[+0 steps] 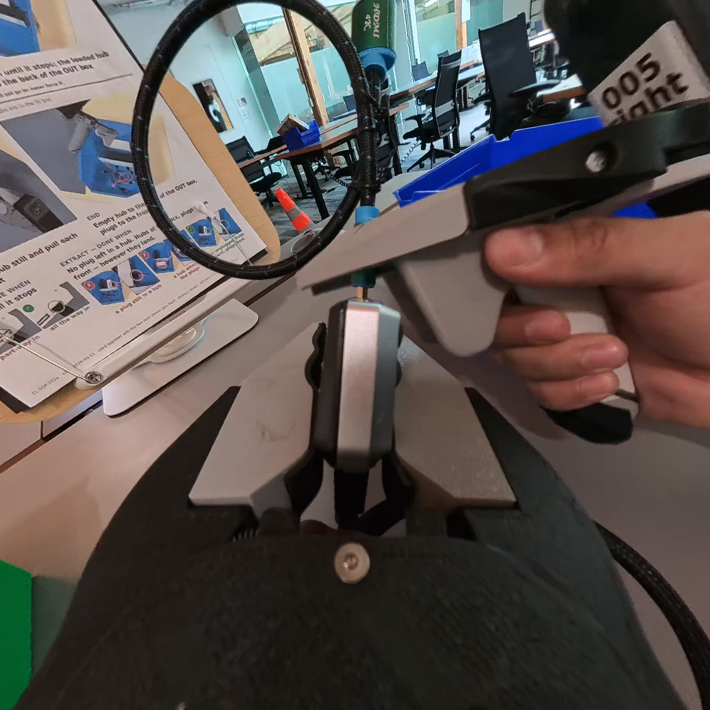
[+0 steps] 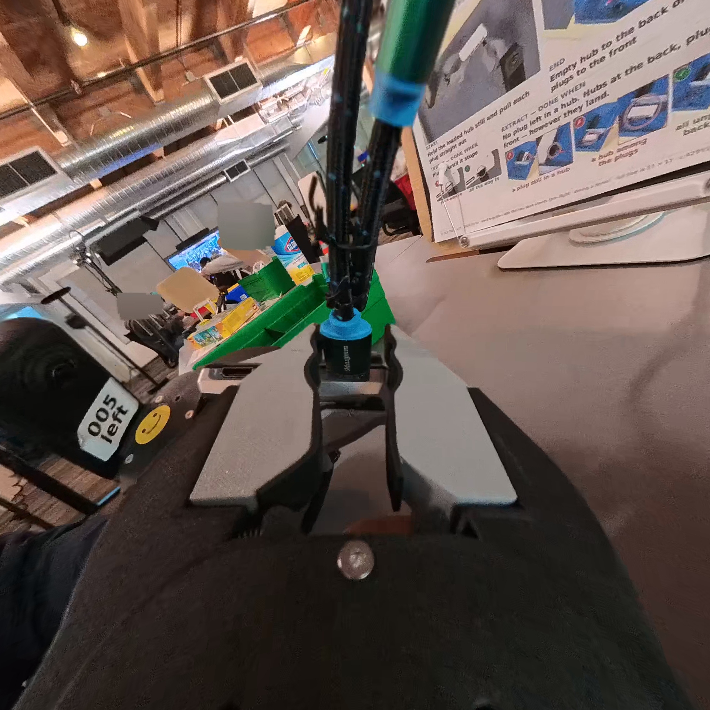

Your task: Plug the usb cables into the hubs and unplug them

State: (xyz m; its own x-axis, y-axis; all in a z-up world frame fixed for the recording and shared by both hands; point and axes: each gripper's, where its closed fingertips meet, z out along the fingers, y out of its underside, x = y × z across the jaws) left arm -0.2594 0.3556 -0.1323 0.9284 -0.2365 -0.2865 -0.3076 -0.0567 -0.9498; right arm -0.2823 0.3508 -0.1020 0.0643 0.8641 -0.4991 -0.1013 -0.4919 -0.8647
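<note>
Brushed grey metal first: slim grey metal hub (image 1: 361, 403), pinched edgewise by the narrowed left gripper (image 1: 359, 345), held up off the grey tabletop (image 2: 538, 365). Probably rigid, light and slick on its smooth faces, so best gripped across the flat sides. At its upper end, dark plug with a blue collar (image 2: 345, 359), clamped in the nearly closed right gripper (image 2: 352, 369), itself held by a hand (image 1: 576, 326). Trails a black braided cable (image 1: 141, 153), tied in a springy loop, likely floppy and best taken by the hard plug body. Cannot tell how deep the plug sits: only a sliver of metal tip shows, the rest covered by the right gripper's finger. Behind, a propped printed instruction sheet (image 1: 57, 192), cut off at the frame edge.
</note>
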